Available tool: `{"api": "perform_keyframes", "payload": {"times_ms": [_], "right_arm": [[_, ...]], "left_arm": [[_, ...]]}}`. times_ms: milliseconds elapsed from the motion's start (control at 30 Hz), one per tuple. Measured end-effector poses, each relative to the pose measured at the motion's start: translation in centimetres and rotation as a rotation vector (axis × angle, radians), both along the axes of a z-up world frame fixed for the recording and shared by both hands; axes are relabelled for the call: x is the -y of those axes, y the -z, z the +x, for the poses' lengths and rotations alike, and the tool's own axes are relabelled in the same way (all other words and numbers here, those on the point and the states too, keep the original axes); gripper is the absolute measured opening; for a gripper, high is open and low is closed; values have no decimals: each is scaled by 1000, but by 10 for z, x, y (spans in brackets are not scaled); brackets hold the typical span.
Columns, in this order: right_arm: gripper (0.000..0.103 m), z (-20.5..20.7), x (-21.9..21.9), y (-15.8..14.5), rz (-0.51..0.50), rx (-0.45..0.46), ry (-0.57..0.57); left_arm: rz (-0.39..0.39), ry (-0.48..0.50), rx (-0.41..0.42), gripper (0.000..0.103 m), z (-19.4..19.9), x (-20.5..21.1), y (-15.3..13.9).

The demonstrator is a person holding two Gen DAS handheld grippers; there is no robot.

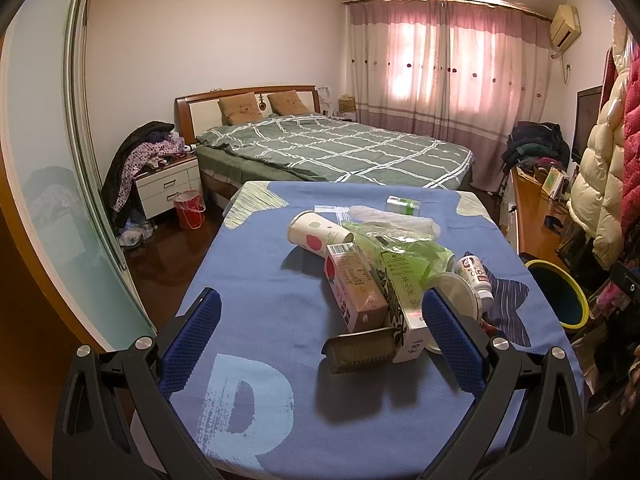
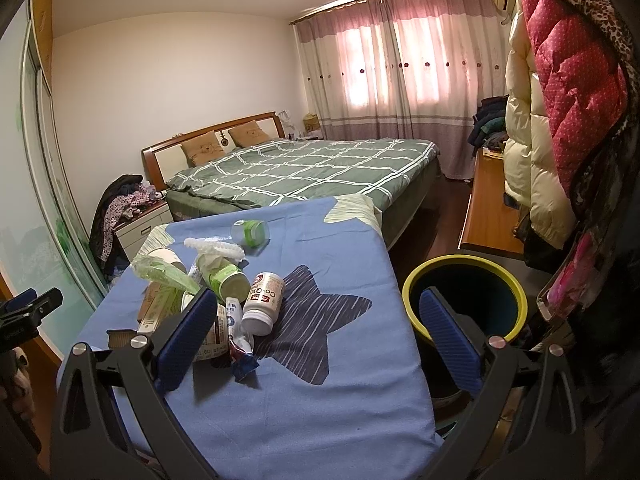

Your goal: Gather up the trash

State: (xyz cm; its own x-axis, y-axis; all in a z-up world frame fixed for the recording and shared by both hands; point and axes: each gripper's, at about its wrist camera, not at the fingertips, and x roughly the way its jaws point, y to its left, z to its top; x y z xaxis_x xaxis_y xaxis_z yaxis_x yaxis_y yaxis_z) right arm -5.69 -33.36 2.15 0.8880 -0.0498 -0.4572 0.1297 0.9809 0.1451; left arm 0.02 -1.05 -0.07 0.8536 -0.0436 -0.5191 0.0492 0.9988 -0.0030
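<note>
- The left gripper (image 1: 320, 316) hangs over the near part of the table with its blue-padded fingers (image 1: 192, 340) spread wide and nothing between them.
- The right gripper (image 2: 320, 320) is spread just as wide and empty; its left finger sits over the near edge of the trash heap, its right finger over the mouth of the bin (image 2: 464, 280).
- The table carries a blue cloth (image 1: 260, 280) printed with a pale letter and a dark star (image 2: 316, 320).
- The trash lies bunched on the right half of the cloth: a paper cup (image 1: 316, 232) on its side at the far left of the heap, a pink carton (image 1: 352, 288) touching it nearer the camera, and a green-and-white tea carton (image 1: 404, 304) just right of that.
- A dark brush-like piece (image 1: 358, 350) lies at the near end of the cartons.
- A white bottle (image 2: 262, 304) with red print lies on its side at the star's left edge, with a small torn wrapper (image 2: 242, 360) just near of it.
- Crumpled green plastic (image 1: 412, 248) covers the middle of the heap.
- A small green-banded jar (image 2: 250, 232) lies apart at the far side.
- The bin, yellow-rimmed and dark inside, stands just beyond the table's right edge.
- A bed (image 1: 332, 148) with a green checked cover lies far behind.
</note>
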Motion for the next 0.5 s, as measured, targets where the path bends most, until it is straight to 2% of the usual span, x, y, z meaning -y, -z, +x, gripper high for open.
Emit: {"api": "perform_keyframes", "payload": {"times_ms": [500], "right_arm": [[97, 1, -1, 0, 1, -1, 0]], "left_arm": [[-1, 3, -3, 99, 0, 1, 1]]}}
